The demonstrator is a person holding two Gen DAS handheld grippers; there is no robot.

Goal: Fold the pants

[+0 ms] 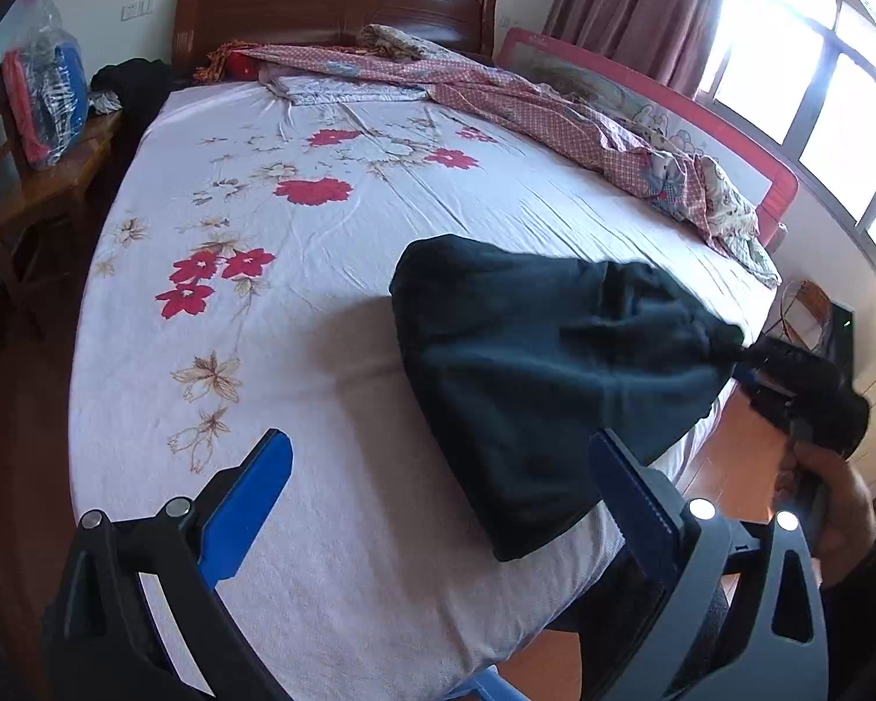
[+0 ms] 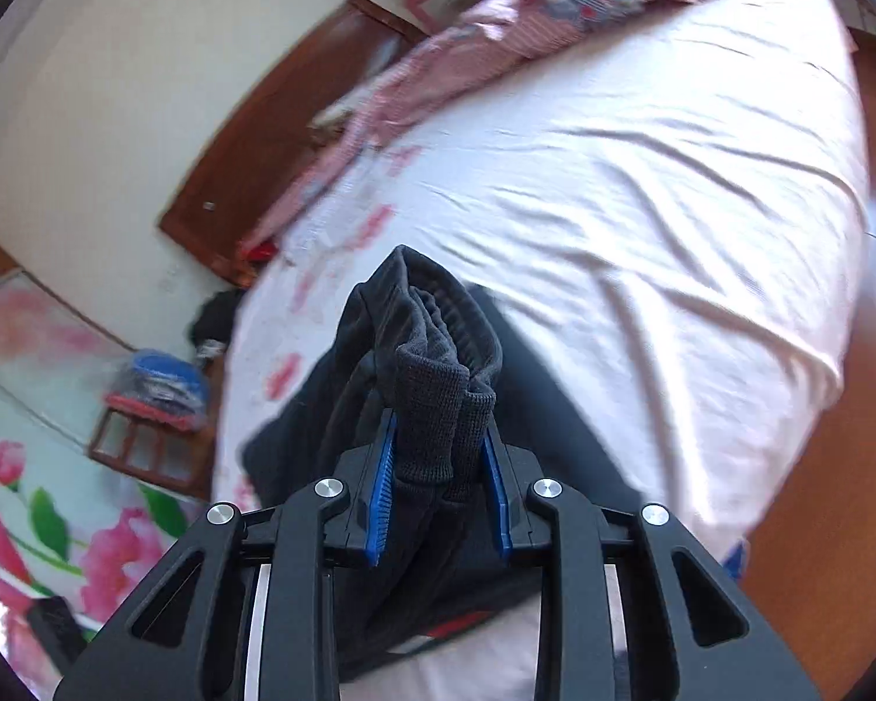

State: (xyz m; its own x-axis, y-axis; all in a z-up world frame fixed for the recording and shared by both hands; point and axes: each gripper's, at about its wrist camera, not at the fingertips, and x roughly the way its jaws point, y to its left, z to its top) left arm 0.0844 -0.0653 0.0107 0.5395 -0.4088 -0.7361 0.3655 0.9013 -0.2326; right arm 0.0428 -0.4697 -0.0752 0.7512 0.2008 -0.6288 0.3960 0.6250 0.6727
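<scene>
The pants (image 1: 531,385), dark and already bunched into a thick bundle, lie on the bed (image 1: 321,304) at its near corner, their lower end hanging just over the mattress edge. One end is gathered and lifted off the sheet: the right gripper (image 2: 438,455) has its blue pads pressed against a ribbed cuff and the folds of cloth behind it, jaws narrowed around the wad. In the left wrist view that same gripper (image 1: 788,380) shows at the far side of the pants, pulling the cloth into a taut peak away from the bed.

The left gripper (image 1: 438,502) hangs just above the near end of the pants with its jaws wide and nothing between them; one finger (image 1: 631,502) is at the edge of the cloth, though I cannot tell whether it touches, and the other is over bare sheet.

Judging from this, the step in hand is a fold in progress: one end is gripped and raised, ready to be carried across the rest of the pants. The next move seems to call for the left gripper to pin or take the near end so the bundle does not slide off the bed, while the right one brings its end over and lays it flat, well short of the rumpled quilt (image 1: 584,117) on the far side of the pants.
</scene>
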